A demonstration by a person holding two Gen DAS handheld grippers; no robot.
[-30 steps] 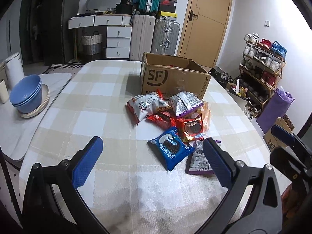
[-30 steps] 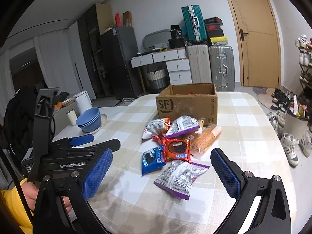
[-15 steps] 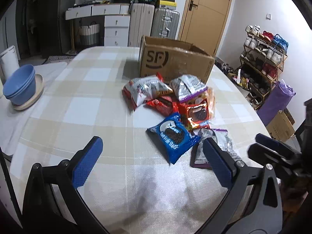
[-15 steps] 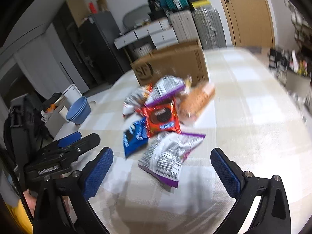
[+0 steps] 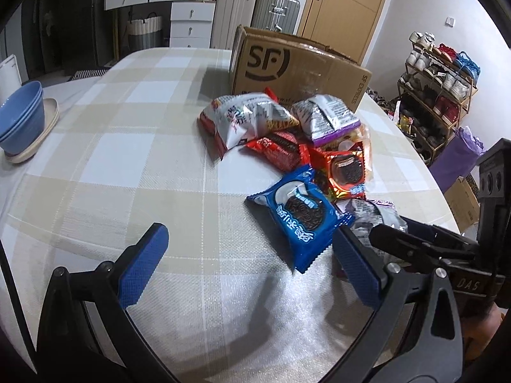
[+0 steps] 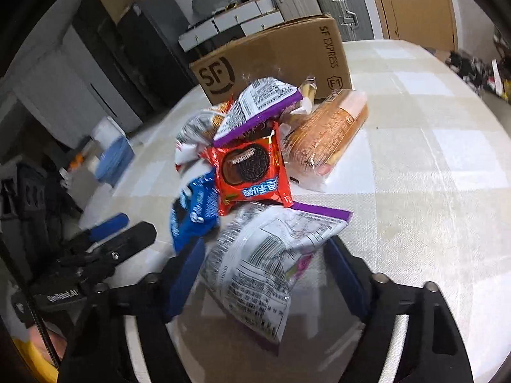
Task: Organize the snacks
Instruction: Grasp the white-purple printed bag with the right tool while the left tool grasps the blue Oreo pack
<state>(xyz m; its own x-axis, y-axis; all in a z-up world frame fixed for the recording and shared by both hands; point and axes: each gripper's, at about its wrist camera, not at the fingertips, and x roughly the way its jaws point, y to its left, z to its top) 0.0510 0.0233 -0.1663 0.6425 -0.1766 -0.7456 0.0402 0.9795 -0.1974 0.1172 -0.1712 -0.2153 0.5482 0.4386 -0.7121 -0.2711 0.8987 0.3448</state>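
Note:
Several snack packs lie heaped on the checked table [image 5: 127, 166] in front of an SF cardboard box [image 5: 297, 63]. My left gripper [image 5: 249, 265] is open and low over the cloth, with the near corner of the blue Oreo pack [image 5: 300, 214] just inside its right finger. In the right wrist view, my right gripper [image 6: 266, 271] straddles a silver-and-purple snack bag [image 6: 265, 265]. Its jaws are closing with the bag between the pads, and I see no firm squeeze. A red Oreo pack [image 6: 252, 172] and a wrapped bread [image 6: 325, 134] lie beyond. The blurred left gripper [image 6: 121, 229] shows at the left.
Stacked blue bowls [image 5: 19, 118] on a plate sit at the table's left end. A shoe rack [image 5: 440, 95] stands beyond the right edge. Suitcases [image 5: 274, 9] and white drawers [image 5: 188, 22] line the far wall.
Both grippers have dropped closer to the snack pile. The right jaws have narrowed around the silver-and-purple bag. The left jaws have stayed wide.

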